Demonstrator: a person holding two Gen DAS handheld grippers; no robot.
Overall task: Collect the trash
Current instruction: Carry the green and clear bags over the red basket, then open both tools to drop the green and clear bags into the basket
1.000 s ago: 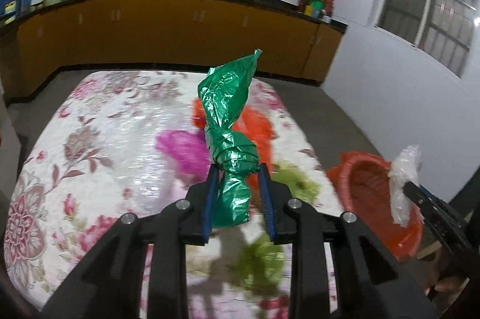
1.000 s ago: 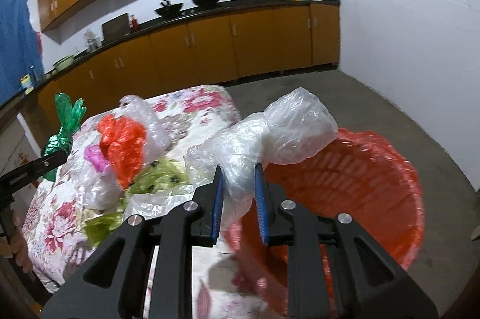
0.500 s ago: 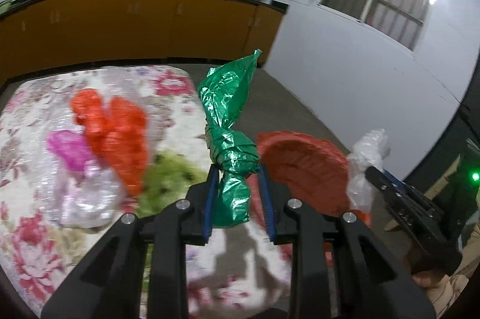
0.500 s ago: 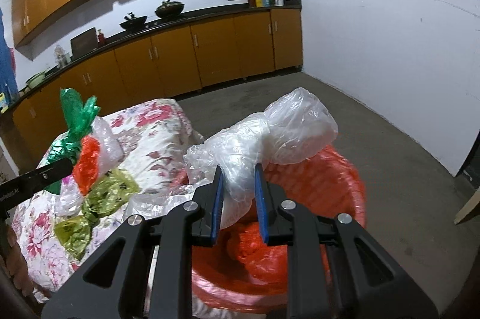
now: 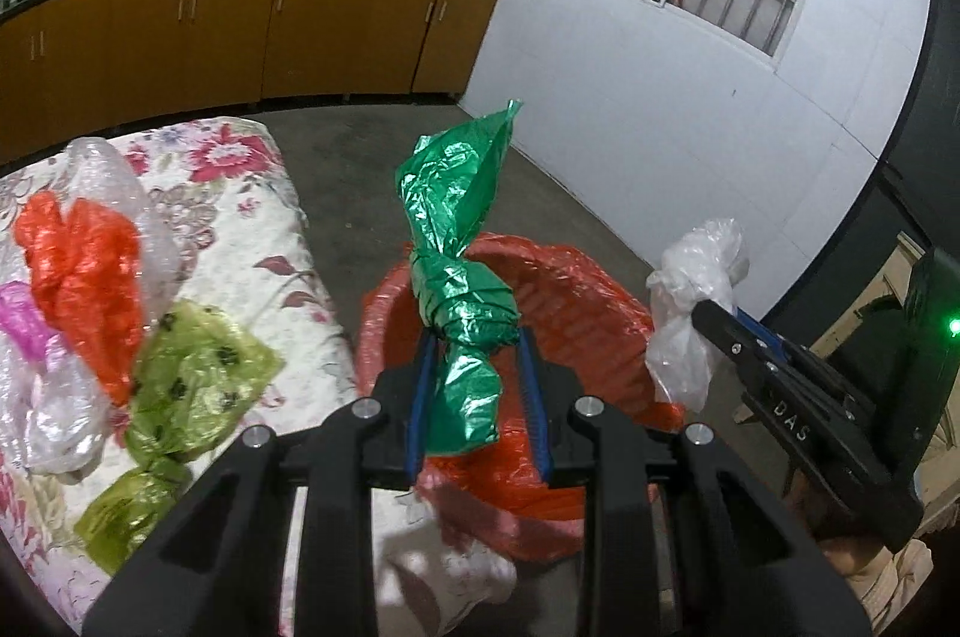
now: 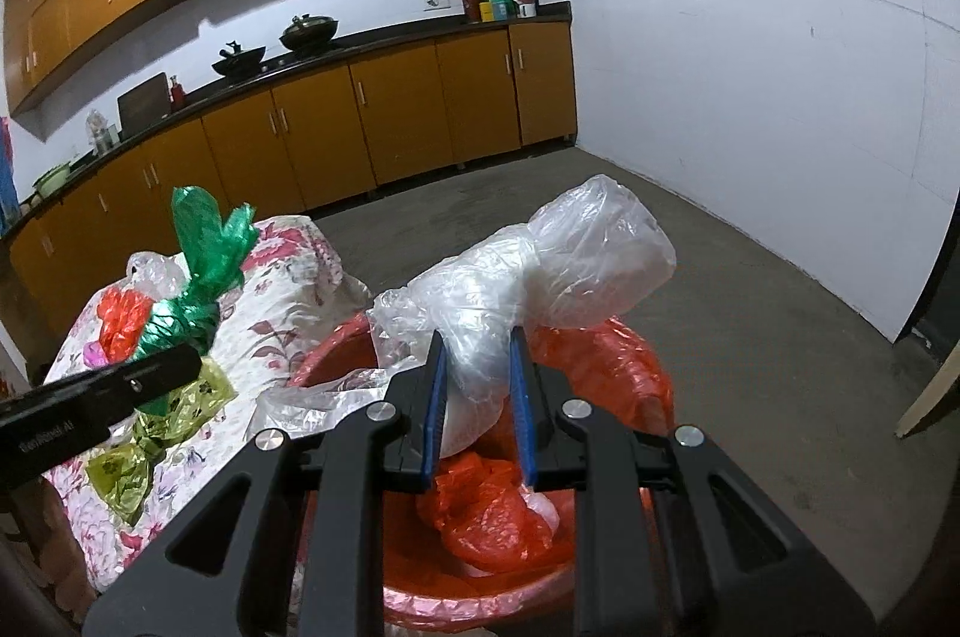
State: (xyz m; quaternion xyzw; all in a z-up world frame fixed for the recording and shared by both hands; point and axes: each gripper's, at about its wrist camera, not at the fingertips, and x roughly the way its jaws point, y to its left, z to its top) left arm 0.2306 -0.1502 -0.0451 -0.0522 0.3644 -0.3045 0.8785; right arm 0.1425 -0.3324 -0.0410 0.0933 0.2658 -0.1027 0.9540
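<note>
Desk (image 5: 240, 193) under floral cloth — on it a red-orange bag (image 5: 84, 271), yellow-green bag (image 5: 192, 385), pink bag (image 5: 18, 319) and clear bags (image 5: 102, 169), bunched together. Grey floor (image 6: 750, 337) carries the red-lined bin (image 6: 606, 355) beside the desk.

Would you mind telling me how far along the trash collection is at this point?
Done: red bag scraps already lie in the red bin. In hand: the left gripper holds a green bag and the right gripper a clear bag, both near the bin, not yet dropped. Left: orange, yellow-green, pink and clear pieces on the table.
</note>
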